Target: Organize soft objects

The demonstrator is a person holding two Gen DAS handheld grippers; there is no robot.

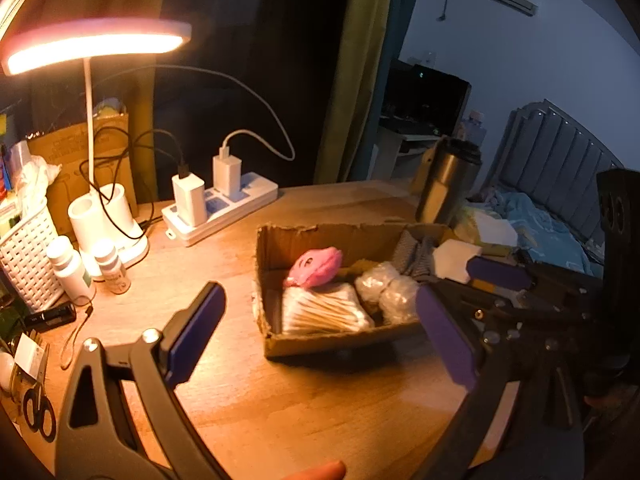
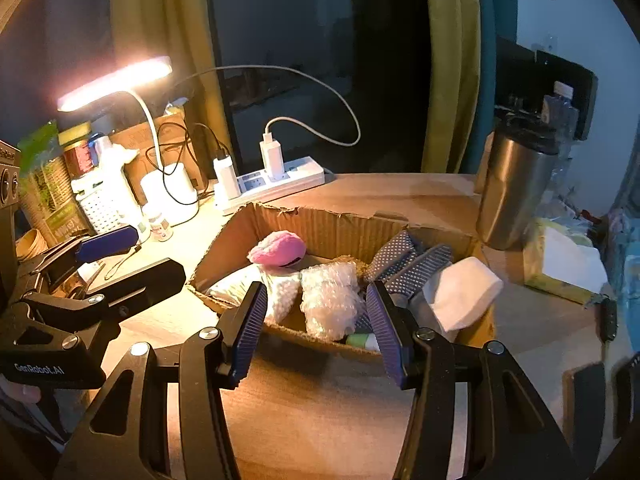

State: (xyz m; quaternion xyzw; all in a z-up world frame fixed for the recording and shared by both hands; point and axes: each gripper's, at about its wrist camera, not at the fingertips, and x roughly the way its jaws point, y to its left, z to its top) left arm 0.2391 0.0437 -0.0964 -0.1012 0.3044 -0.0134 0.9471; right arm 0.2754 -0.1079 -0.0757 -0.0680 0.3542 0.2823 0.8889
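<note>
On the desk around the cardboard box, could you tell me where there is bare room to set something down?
Bare wood lies in front of the cardboard box, toward the left gripper, and between box and power strip. The lamp base corner with bottles and basket is crowded; so is the box.

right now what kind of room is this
Most likely a bedroom desk corner: a grey padded headboard with rumpled blue bedding sits beyond the wooden desk, which carries a lit white desk lamp.

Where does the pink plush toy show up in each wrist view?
Left wrist: pink plush toy at centre, in the cardboard box's back left.
Right wrist: pink plush toy left of centre, at the box's back wall.
Shared landmark: white power strip behind the box.
</note>
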